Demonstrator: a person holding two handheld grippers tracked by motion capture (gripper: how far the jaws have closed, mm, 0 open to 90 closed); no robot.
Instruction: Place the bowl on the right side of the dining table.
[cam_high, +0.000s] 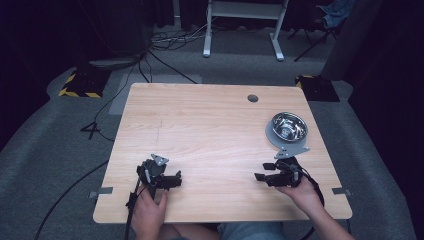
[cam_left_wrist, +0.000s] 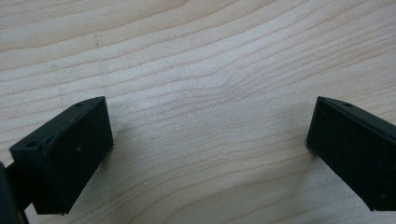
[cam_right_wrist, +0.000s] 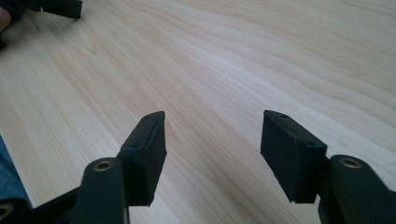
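While both grippers sit low over the near part of the wooden table (cam_high: 210, 125), nothing is in either one, so the work reads as either not begun or just finished; the pictures do not settle which. Landmark: the steel bowl (cam_high: 289, 125), standing upright on a grey round mat (cam_high: 272, 138) toward the far right of the tabletop, apparently empty, though its shiny inside makes that hard to confirm. Right gripper (cam_high: 263, 171): on the person's side of the bowl and near it but clearly apart, jaws pointing away from the bowl toward the table's middle, spread wide with bare wood between them (cam_right_wrist: 212, 140). Left gripper (cam_high: 176, 179): well apart from the bowl, across the near part of the table, jaws likewise released and wide, bare wood grain under them (cam_left_wrist: 210, 140). No loose object lies on the tabletop beside the bowl and mat; a small round cable hole (cam_high: 253, 98) sits beyond the bowl near the far edge. Judgement: if the bowl is the thing to be handled, the right gripper is the nearer candidate, and it would have to turn toward the rim first. Approach, grasp and placing all remain to be done.
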